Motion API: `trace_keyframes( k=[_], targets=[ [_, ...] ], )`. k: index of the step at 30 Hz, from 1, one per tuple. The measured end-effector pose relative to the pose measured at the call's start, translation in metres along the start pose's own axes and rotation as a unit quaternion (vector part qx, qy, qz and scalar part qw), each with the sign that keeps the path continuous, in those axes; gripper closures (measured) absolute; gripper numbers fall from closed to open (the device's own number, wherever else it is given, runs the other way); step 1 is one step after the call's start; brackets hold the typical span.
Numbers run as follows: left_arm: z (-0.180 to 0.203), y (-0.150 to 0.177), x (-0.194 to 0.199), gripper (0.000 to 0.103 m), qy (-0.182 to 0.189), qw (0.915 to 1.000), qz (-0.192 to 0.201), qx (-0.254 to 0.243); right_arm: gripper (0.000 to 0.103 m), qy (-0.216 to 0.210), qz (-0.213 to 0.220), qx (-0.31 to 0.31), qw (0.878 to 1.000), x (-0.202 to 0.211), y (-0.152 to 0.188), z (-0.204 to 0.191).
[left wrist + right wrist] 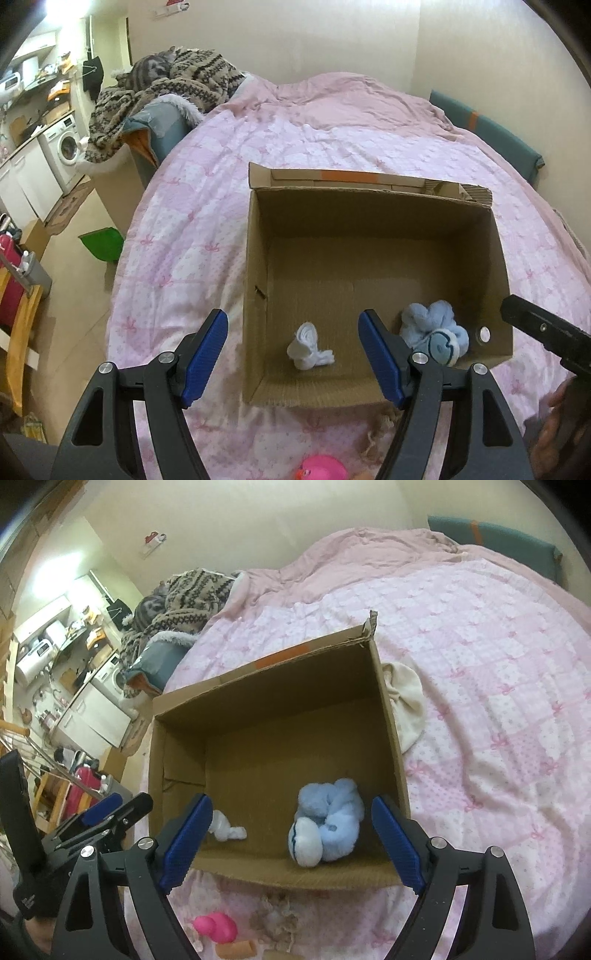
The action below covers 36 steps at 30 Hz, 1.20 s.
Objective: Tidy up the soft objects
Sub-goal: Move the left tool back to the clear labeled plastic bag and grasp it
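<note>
**Bed with open box, two soft items inside, both tools empty**

Pink quilted bed (192,206) fills both views, beige wall behind, kitchen area with a washing machine (64,147) at 9 o'clock. Patterned knit blanket (177,85) piled at 11 o'clock off the bed's far corner.

Open cardboard box (258,240) sits on the bed, centre of frame. Inside, near wall side: white rolled sock (308,347) at about 6 o'clock of the box floor, light blue plush toy (434,332) in the near right corner at 5 o'clock. The two lie apart, not touching. Rest of the box floor is bare cardboard.

Outside the box: cream cloth (406,709) just beside the box's right wall, at 3 o'clock in the right view. On the bed in front of the box, pink rubber duck (216,926) at 7 o'clock, frayed rope toy (277,919) at 6 o'clock, orange cylinder (236,949) at the bottom edge, partly cut off.

Left tool (293,356) spread wide, blue pads empty, hovering over the box's near left corner. Right tool (291,843) spread wide too, nothing between the pads, over the box's near wall with the plush toy in line between its fingers.
</note>
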<state>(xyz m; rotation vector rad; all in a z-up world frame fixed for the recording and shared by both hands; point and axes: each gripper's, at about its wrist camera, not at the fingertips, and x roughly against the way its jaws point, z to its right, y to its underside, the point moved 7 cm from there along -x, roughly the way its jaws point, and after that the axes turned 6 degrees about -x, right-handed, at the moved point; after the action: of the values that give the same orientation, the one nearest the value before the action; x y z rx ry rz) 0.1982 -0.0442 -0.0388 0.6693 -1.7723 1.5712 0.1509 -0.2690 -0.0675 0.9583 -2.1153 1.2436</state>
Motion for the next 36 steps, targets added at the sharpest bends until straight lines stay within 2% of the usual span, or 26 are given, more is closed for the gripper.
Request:
trace_keyframes(
  k=[5, 14, 18, 23, 25, 29, 32, 36],
  targets=[
    [-0.006, 0.015, 0.012, 0.032, 0.006, 0.9998, -0.019, 0.006, 0.009, 0.018, 0.015, 0.006, 1.000, 0.018, 0.008, 0.000],
    [-0.032, 0.046, 0.037, 0.032, -0.003, 0.9987, -0.031, 0.042, 0.010, 0.020, 0.003, 0.003, 1.000, 0.036, 0.036, 0.000],
    [-0.038, 0.063, 0.042, 0.032, -0.003, 0.9975, -0.046, 0.053, 0.010, 0.019, -0.019, -0.011, 1.000, 0.036, 0.055, 0.002],
    [-0.046, 0.086, 0.038, 0.032, -0.008, 0.9944, -0.083, 0.064, 0.009, 0.026, -0.033, -0.032, 0.999, 0.035, 0.071, 0.009],
    [-0.050, 0.098, 0.030, 0.032, -0.010, 0.9908, -0.114, 0.072, 0.009, 0.027, -0.042, -0.032, 0.998, 0.032, 0.076, 0.010],
    [-0.056, 0.124, 0.009, 0.032, -0.005, 0.9780, -0.188, 0.090, 0.010, 0.028, -0.056, -0.031, 0.998, 0.027, 0.080, 0.010],
    [-0.052, 0.146, -0.002, 0.032, 0.017, 0.9664, -0.238, 0.097, 0.010, 0.026, -0.067, -0.038, 0.997, 0.022, 0.083, 0.011],
    [-0.041, 0.165, -0.008, 0.032, 0.040, 0.9559, -0.275, 0.094, 0.010, 0.024, -0.081, -0.046, 0.995, 0.015, 0.086, 0.013]
  ],
)
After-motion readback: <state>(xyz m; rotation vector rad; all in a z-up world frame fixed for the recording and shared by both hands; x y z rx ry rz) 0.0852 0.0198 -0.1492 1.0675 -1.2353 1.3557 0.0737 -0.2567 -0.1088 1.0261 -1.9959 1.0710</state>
